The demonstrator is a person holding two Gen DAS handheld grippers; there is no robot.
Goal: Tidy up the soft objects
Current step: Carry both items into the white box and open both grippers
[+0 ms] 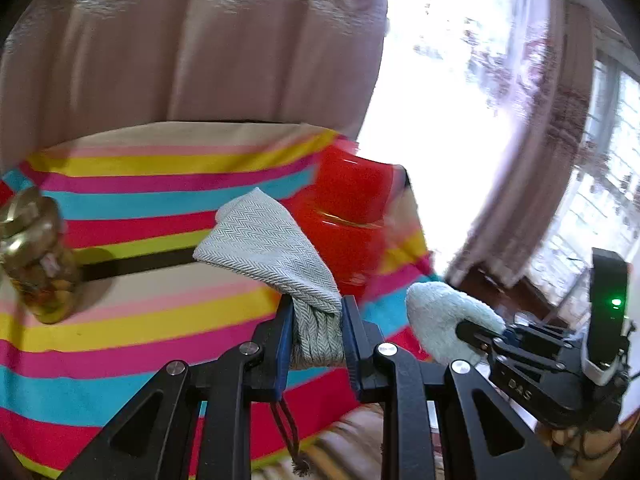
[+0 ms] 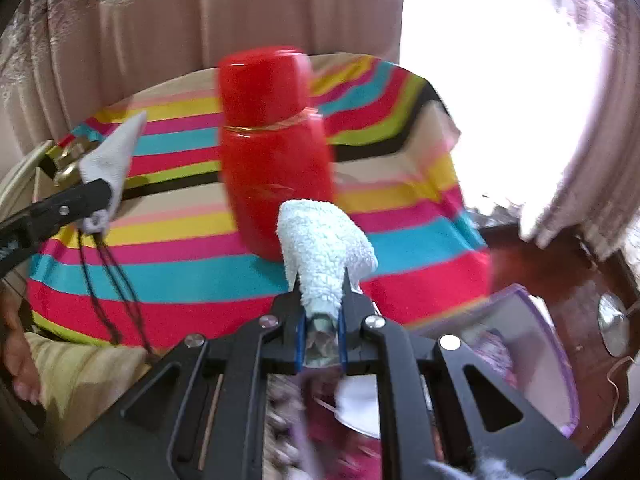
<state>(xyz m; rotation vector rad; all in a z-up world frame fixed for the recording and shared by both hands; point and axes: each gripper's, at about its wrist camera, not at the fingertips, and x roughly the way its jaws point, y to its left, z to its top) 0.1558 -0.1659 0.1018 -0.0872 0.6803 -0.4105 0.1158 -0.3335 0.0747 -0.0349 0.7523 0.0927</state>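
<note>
Soft objects both held above striped tablecloth point(image 1: 132, 320), largest thing in view, curtain point(image 1: 180, 60) behind. Red flask point(image 2: 276, 152) upright on cloth, mid-table. Glass jar point(image 1: 38, 256) with gold lid at cloth's left side. Grey herringbone pouch point(image 1: 276, 248) clamped in left gripper point(image 1: 316, 328), cord dangling below. Pale terry cloth point(image 2: 324, 248) pinched in right gripper point(image 2: 322, 312), just in front of flask.

- Ahead of me, pinkish-beige curtains point(image 1: 192, 48) hang in heavy folds; patterned band near the top
- To the right, a window point(image 2: 492, 80) blown out white with daylight; a second barred window point(image 1: 616, 128) further right
- Table under a bright striped cloth point(image 2: 200, 276); dark reddish wood floor point(image 2: 560, 276) beyond its corner
</note>
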